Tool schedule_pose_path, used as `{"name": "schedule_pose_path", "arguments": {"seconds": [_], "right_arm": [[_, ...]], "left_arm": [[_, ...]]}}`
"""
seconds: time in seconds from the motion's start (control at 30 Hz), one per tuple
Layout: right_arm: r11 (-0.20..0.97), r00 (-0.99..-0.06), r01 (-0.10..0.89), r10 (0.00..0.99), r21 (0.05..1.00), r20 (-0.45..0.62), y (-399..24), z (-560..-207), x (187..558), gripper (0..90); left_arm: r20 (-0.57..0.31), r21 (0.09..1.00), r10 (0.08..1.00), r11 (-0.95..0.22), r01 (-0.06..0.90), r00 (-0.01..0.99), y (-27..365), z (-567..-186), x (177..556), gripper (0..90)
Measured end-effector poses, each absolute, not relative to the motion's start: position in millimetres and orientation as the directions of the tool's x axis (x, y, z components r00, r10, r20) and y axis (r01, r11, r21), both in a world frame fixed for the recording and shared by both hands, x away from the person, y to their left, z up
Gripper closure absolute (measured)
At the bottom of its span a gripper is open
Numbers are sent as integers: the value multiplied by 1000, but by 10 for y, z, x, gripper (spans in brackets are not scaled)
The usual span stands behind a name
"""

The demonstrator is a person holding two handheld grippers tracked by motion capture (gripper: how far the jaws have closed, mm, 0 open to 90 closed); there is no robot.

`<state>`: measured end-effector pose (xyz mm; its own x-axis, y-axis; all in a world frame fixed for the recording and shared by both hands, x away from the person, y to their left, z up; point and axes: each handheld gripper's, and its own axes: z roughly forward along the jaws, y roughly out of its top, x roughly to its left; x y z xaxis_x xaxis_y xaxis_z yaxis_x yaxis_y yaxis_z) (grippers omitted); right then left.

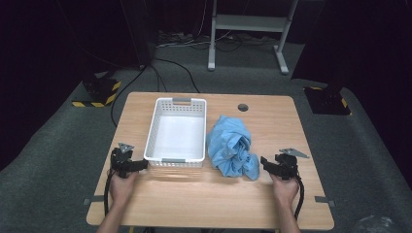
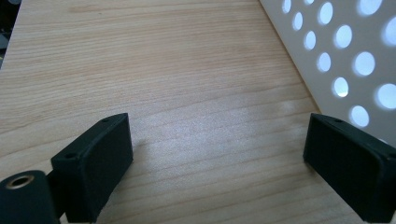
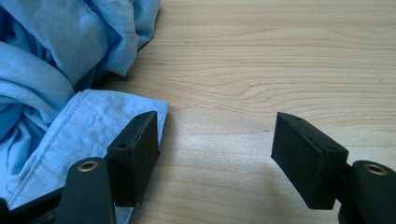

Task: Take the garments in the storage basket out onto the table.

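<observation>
Apparently readying a grab, the right tool [image 3: 215, 154] gapes empty at the blue cloth's [image 1: 231, 145] four o'clock; the left tool [image 2: 217, 172], open too, waits by the basket [image 1: 151, 131].

Desk [image 1: 194, 194]: light wood, visible grain. Basket [image 1: 151, 131]: white, perforated walls, grey handle tabs. Cloth [image 1: 231, 145]: light blue, plain. Left tool [image 1: 144, 165] and right tool [image 1: 264, 161]: black. Floor [image 1: 48, 145]: grey carpet. Floor blocks [image 1: 99, 92]: black, yellow-black stripes.
</observation>
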<state>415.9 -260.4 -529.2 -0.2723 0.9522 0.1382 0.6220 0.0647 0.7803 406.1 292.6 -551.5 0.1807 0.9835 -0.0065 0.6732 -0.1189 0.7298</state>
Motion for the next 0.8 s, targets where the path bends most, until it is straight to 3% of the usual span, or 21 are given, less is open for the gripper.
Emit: {"name": "schedule_pose_path", "arguments": {"seconds": [0.8], "right_arm": [[107, -251, 634, 965, 766, 73, -2503, -5426, 4204, 312]], "left_arm": [[-6, 730, 984, -119, 673, 180, 2925, -5515, 4061, 83]]}}
